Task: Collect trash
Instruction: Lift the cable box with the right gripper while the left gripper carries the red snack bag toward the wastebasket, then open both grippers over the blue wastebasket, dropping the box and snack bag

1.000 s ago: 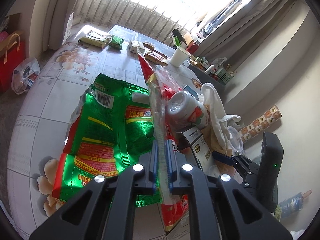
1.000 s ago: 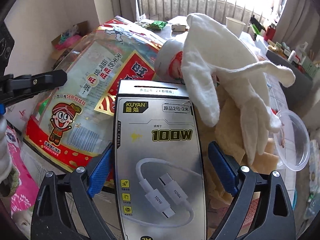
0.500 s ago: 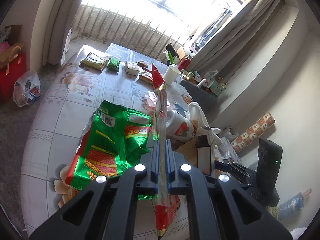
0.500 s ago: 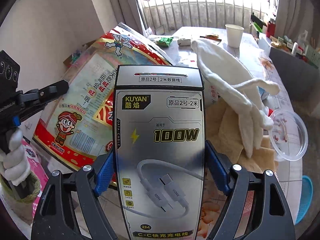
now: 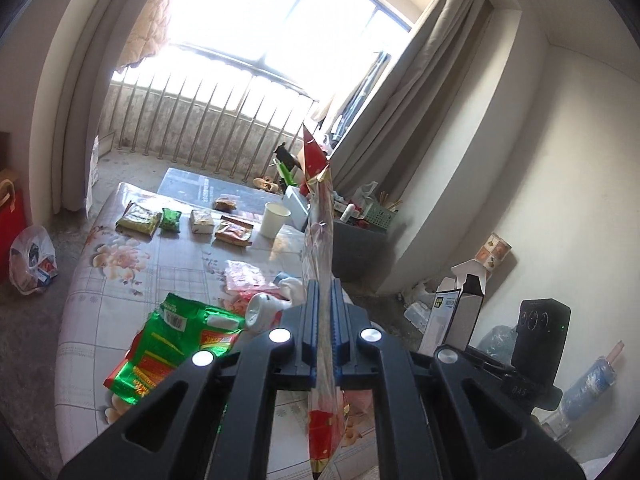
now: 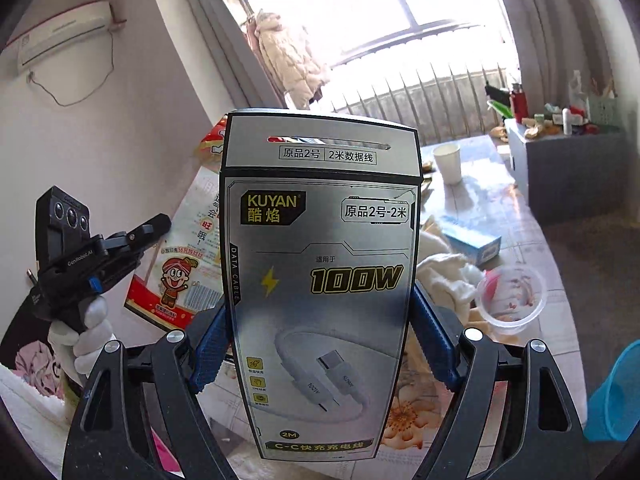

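**Both grippers lifting trash above the table**

Left gripper [image 5: 323,320] is clamping a red snack bag [image 5: 320,216] edge-on, holding it up off the floral table [image 5: 120,264]. Right gripper [image 6: 320,344] is squeezing a silver cable box [image 6: 320,280] upright between its blue pads [image 6: 432,340]. A green wrapper [image 5: 172,344] is lying flat on the table.

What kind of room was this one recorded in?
Most likely a lived-in home room, perhaps a bedroom or living room: a barred window with curtains, a wall air conditioner, a padded coat hanging by the window, and a floral-clothed table strewn with snack wrappers.
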